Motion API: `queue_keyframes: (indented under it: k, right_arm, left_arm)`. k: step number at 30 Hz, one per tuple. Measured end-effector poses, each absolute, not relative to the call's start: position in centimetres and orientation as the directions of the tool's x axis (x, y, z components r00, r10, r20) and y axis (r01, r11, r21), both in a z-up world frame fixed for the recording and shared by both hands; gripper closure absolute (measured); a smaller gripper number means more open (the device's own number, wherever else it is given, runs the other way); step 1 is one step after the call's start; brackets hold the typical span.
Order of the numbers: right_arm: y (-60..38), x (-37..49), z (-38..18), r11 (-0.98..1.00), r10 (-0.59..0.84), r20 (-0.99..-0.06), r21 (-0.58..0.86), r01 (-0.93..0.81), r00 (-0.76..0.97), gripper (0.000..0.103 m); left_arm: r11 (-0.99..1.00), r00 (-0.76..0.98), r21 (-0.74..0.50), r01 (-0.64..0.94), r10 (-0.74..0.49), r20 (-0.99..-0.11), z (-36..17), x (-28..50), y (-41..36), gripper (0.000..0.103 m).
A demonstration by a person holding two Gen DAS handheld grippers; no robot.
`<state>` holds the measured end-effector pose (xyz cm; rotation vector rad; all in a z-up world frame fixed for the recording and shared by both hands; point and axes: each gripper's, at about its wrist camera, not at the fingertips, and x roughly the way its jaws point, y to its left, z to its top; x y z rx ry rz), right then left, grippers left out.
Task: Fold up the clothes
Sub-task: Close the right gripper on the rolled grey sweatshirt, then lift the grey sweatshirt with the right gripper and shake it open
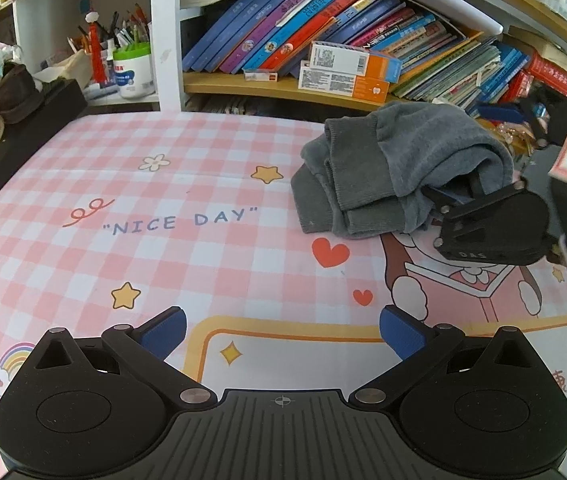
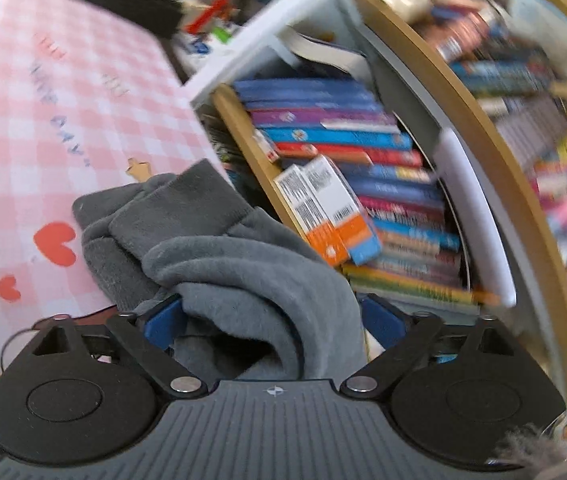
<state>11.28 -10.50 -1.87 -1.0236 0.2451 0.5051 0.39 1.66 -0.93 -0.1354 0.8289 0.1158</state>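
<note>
Both grippers are being shown low in their own wrist views. Along the bottom of the left wrist view, the left gripper [image 1: 282, 334] is being held with its blue pads wide apart and nothing between them, over the pink checked tablecloth [image 1: 123, 248].

In the right wrist view, the right gripper [image 2: 273, 318] is being seen with its jaws set wide and a thick fold of the grey garment [image 2: 219, 248] bulging between them. The left blue pad [image 2: 161, 322] is being touched by the fabric, while the other pad is standing just beside it; whether the cloth is being pinched cannot be told. The picture is being smeared by motion.

Farther in, at the centre right of the left wrist view, the bundled garment [image 1: 395, 168] is being seen lying on the cloth's far edge, with the right gripper [image 1: 449, 202] entering it from the right.

Beyond, along the upper frame, leaning books [image 1: 323, 28] and two orange-ended boxes [image 1: 347, 72] are being shown on a wooden shelf [image 1: 243, 90].
</note>
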Motion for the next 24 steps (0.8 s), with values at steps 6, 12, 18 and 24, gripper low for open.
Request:
queue_keyframes:
  k: [6,12,18,24]
  right_arm:
    - [-9.7,11.3,-2.8,0.355,0.285,-0.491,-0.744,-0.566,0.823,0.053]
    - [-9.5,11.0,-3.4,0.371,0.249,-0.516,-0.731,-0.573,0.820,0.056]
    - [-9.6,10.6,-3.8,0.355,0.227,-0.526,-0.739,-0.573,0.820,0.056]
    - [-9.9,10.7,-4.2,0.369,0.205,-0.574,-0.705,-0.606,0.793,0.070]
  left_arm:
    - [0.981,0.669,-0.078,-0.176,0.061,-0.741,-0.9,0.0,2.1,0.000]
    - [0.980,0.672,-0.081,-0.182,0.063,-0.738,-0.7,-0.1,2.5,0.000]
    - [0.981,0.677,-0.082,-0.173,0.058,-0.734,-0.6,-0.2,2.5,0.000]
    - [0.981,0.685,-0.085,-0.174,0.059,-0.726,-0.4,-0.3,2.8,0.000]
